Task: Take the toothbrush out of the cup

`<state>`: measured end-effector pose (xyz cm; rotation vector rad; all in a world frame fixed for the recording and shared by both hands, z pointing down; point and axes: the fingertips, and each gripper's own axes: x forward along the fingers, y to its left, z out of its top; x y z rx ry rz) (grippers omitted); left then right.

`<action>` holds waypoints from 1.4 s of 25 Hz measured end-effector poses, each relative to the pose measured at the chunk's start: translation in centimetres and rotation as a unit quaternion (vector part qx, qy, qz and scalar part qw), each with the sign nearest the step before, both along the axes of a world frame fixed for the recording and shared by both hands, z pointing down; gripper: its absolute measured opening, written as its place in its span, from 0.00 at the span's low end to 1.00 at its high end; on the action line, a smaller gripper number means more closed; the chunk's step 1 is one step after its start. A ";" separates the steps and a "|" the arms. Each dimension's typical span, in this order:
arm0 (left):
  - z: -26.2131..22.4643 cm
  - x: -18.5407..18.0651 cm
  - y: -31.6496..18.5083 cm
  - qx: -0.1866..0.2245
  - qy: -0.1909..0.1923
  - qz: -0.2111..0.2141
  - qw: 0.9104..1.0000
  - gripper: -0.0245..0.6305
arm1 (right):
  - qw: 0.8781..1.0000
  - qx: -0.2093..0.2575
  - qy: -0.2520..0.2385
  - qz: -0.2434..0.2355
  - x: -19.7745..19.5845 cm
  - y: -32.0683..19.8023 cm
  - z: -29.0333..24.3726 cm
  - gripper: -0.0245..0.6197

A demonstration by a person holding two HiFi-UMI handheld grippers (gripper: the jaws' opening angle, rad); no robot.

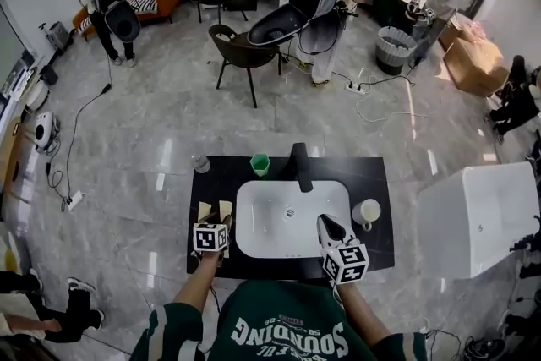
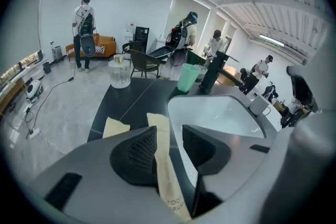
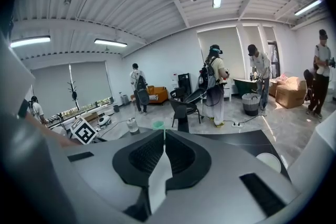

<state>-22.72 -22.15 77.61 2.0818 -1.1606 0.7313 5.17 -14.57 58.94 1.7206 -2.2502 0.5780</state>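
Ribbed jaws of right gripper (image 3: 163, 136) pinching slim white toothbrush (image 3: 159, 181), glossy basin (image 1: 262, 224)

Counter (image 1: 380, 173) was noted black, basin (image 1: 254, 203) white, faucet (image 1: 300, 169) black. Cup (image 1: 260, 165) at basin's 12 o'clock was recorded green; mug (image 1: 368, 213) at 3 o'clock, white; packets (image 1: 226, 208) at 9 o'clock, cream. Black-and-white square markers were seen on left gripper (image 1: 212, 218) and right gripper (image 1: 325, 223); the packet (image 3: 157, 183) between the right's jaws was noted whitish.

Sink (image 1: 292, 220) sits mid bench (image 1: 372, 173); cup (image 1: 260, 165) behind it, left of faucet (image 1: 300, 166); jar (image 1: 200, 163) back-left; two packets (image 1: 204, 210) left of sink; mug (image 1: 367, 213) right.
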 end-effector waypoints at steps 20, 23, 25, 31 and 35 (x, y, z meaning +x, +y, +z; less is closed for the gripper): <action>-14.9 9.4 -0.1 0.217 0.097 0.119 0.964 0.05 | 1.000 0.008 0.017 0.003 -3.3 -3.4 0.1 0.10; -15.5 9.4 0.4 0.224 0.097 0.131 0.961 0.05 | 1.000 0.021 0.012 0.001 -4.1 -3.3 -0.3 0.10; -15.5 9.4 0.6 0.227 0.099 0.134 0.960 0.05 | 0.999 0.029 0.014 0.006 -4.3 -3.1 -0.4 0.10; -15.5 9.6 1.5 0.225 0.108 0.149 0.957 0.05 | 0.999 0.033 0.017 0.013 -4.4 -2.2 -0.2 0.10; -15.6 9.4 1.5 0.227 0.105 0.150 0.957 0.05 | 0.999 0.033 0.016 0.012 -4.2 -2.4 -0.4 0.10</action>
